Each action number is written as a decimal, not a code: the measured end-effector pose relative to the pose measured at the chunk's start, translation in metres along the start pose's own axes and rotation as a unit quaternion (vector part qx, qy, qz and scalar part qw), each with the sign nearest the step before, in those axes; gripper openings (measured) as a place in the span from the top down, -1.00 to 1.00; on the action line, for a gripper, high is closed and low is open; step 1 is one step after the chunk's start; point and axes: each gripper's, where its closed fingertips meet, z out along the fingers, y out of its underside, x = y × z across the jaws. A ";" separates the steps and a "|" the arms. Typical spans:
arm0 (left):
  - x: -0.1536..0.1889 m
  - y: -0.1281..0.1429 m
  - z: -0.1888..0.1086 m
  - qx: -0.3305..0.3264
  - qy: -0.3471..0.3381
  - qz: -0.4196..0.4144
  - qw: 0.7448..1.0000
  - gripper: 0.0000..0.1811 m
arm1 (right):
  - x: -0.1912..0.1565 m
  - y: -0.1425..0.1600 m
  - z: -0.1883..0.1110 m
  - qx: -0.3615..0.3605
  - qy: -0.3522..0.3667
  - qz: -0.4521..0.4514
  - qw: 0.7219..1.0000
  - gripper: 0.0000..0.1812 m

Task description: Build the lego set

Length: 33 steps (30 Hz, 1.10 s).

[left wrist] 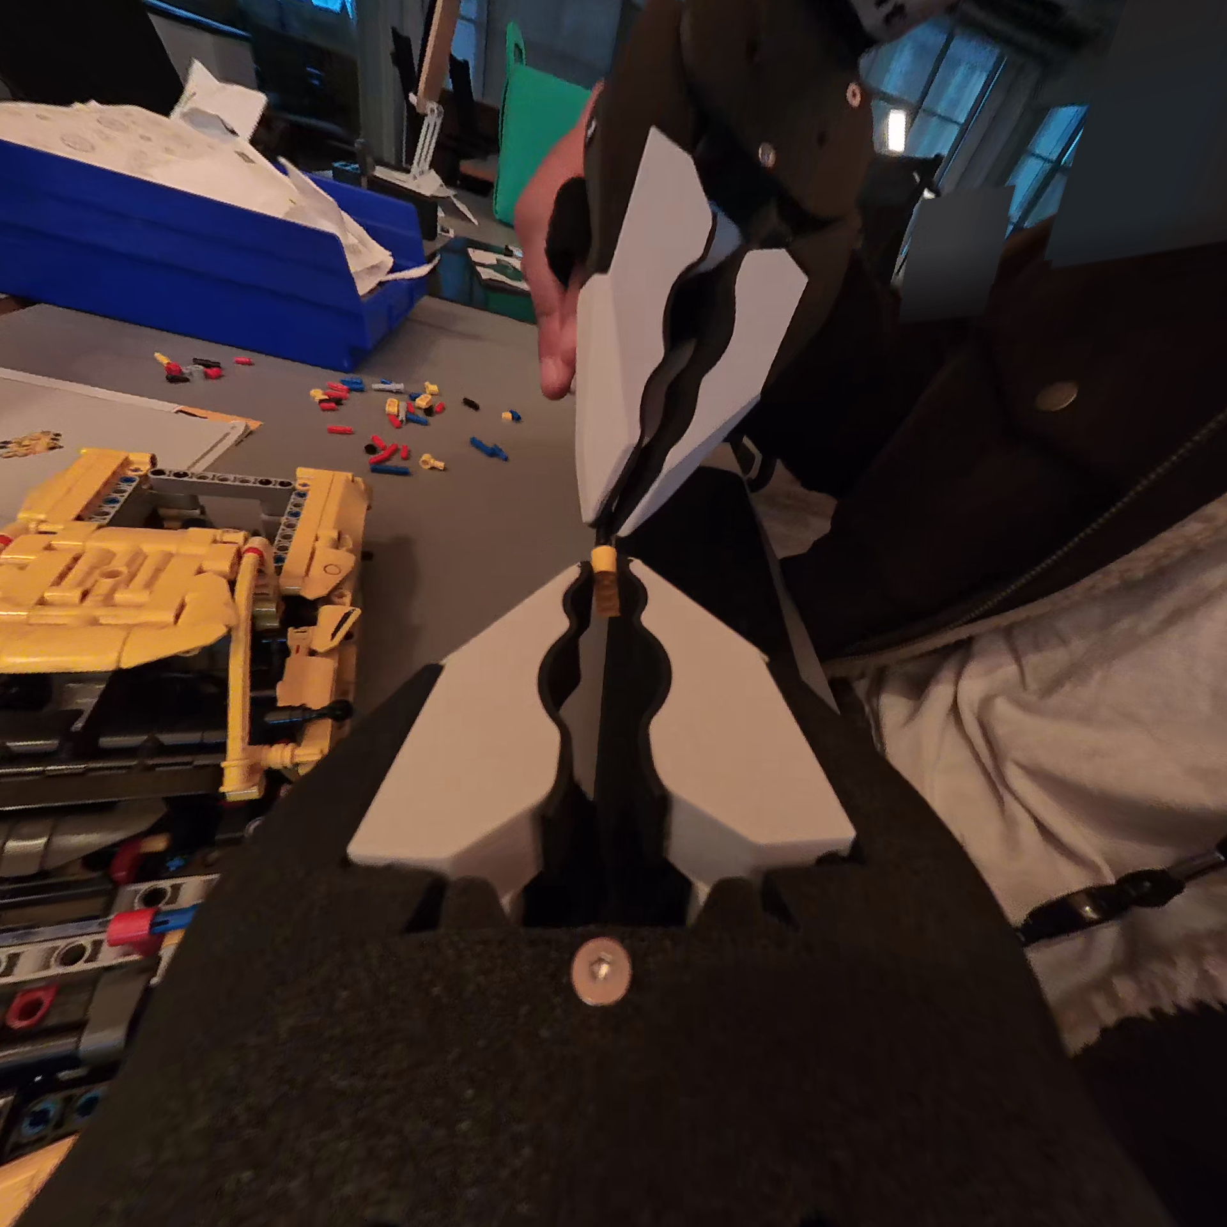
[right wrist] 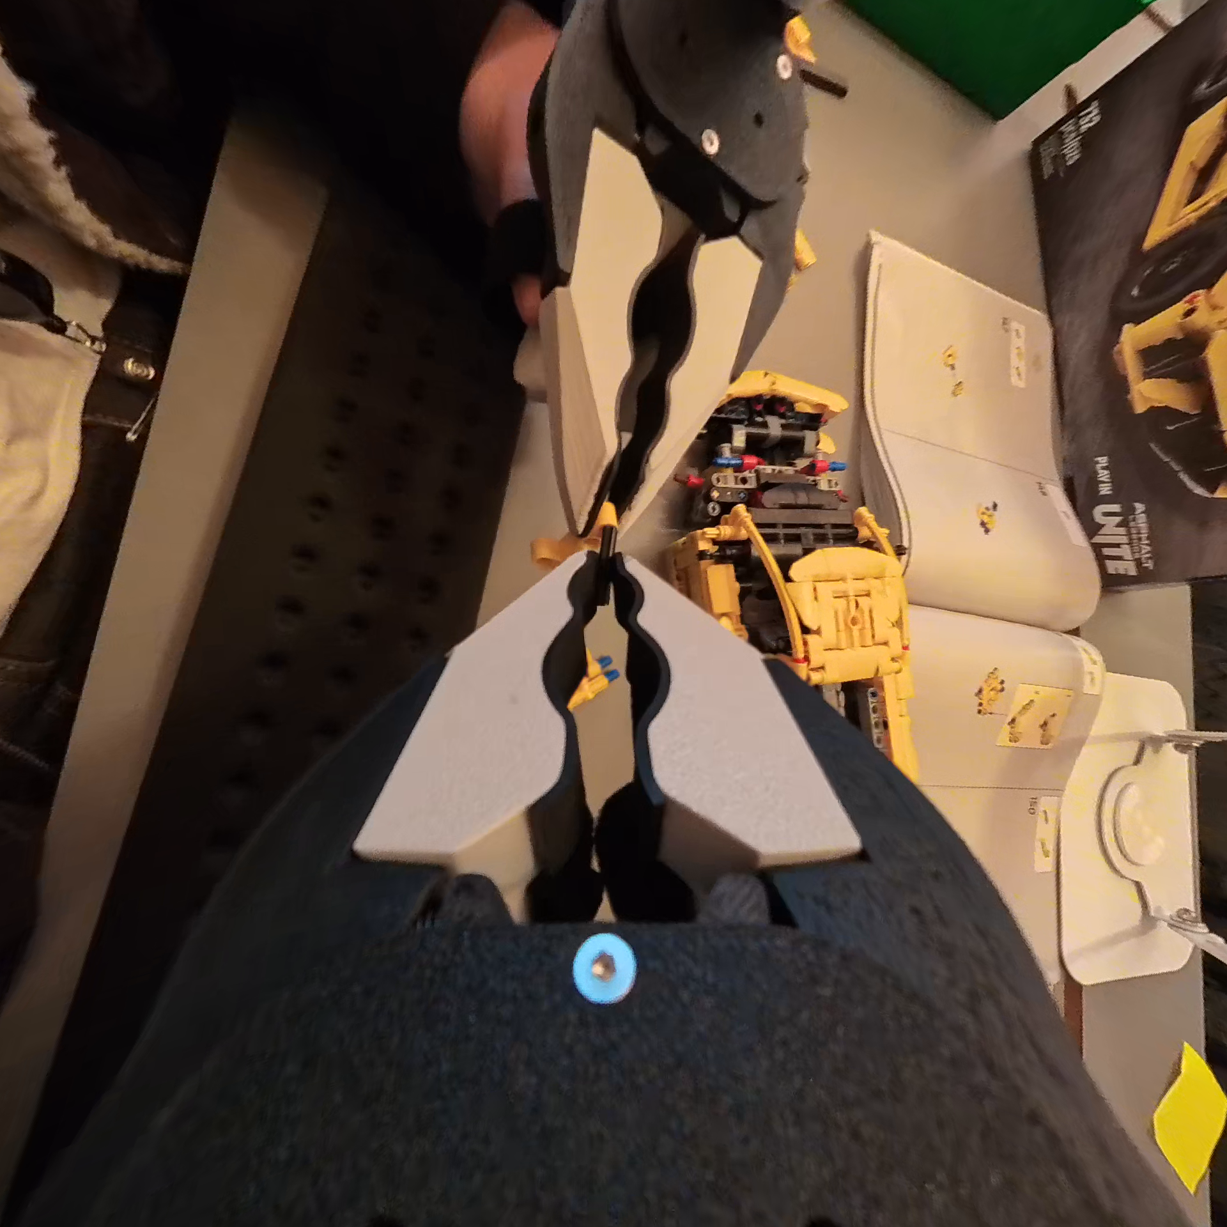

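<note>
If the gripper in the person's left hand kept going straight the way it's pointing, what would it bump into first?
Most likely the right gripper, which meets it tip to tip. The left gripper is shut on a small yellow piece, and that piece already seems to touch the black pin held by the right one.

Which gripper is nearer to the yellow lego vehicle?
Left, narrowly, as far as I can judge. The left gripper is beside the yellow lego vehicle; the right gripper meets it tip to tip from farther away.
</note>
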 end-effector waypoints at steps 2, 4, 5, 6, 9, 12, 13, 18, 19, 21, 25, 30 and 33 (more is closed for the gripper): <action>0.001 0.003 0.002 -0.010 0.001 0.004 1.000 0.92 | -0.004 0.002 0.001 -0.010 -0.016 0.000 1.000 0.97; 0.002 0.007 0.004 -0.023 0.001 0.010 1.000 0.92 | -0.008 0.005 0.002 -0.024 -0.036 0.006 0.999 0.97; 0.001 0.011 0.006 -0.033 -0.003 0.014 0.999 0.92 | -0.010 0.008 0.004 -0.037 -0.044 0.007 0.998 0.97; 0.001 0.015 0.008 -0.045 -0.008 0.020 0.999 0.92 | -0.012 0.011 0.006 -0.051 -0.050 0.004 0.997 0.97; -0.005 0.024 0.010 -0.074 -0.032 0.039 0.996 0.92 | -0.012 0.019 0.013 -0.081 -0.058 0.006 0.995 0.97; -0.010 0.034 0.012 -0.107 -0.053 0.061 0.991 0.92 | -0.015 0.027 0.020 -0.103 -0.075 0.023 0.992 0.98; -0.011 0.038 0.014 -0.120 -0.061 0.073 0.988 0.92 | -0.016 0.030 0.023 -0.112 -0.080 0.026 0.990 0.98; -0.018 0.051 0.015 -0.161 -0.084 0.087 0.980 0.93 | -0.018 0.038 0.034 -0.118 -0.095 0.042 0.988 0.98; -0.019 0.051 0.015 -0.162 -0.086 0.088 0.979 0.92 | -0.017 0.038 0.035 -0.110 -0.098 0.048 0.988 0.98; -0.018 0.052 0.016 -0.165 -0.081 0.086 0.979 0.93 | -0.019 0.037 0.035 -0.089 -0.111 0.061 0.988 0.98; -0.019 0.055 0.017 -0.172 -0.080 0.078 0.979 0.93 | -0.019 0.037 0.038 -0.055 -0.119 0.081 0.988 0.98; -0.018 0.053 0.016 -0.163 -0.073 0.071 0.981 0.92 | -0.019 0.038 0.037 0.033 -0.110 0.123 0.986 0.97; -0.017 0.056 0.017 -0.171 -0.069 0.071 0.980 0.92 | -0.022 0.043 0.041 0.057 -0.115 0.152 0.980 0.97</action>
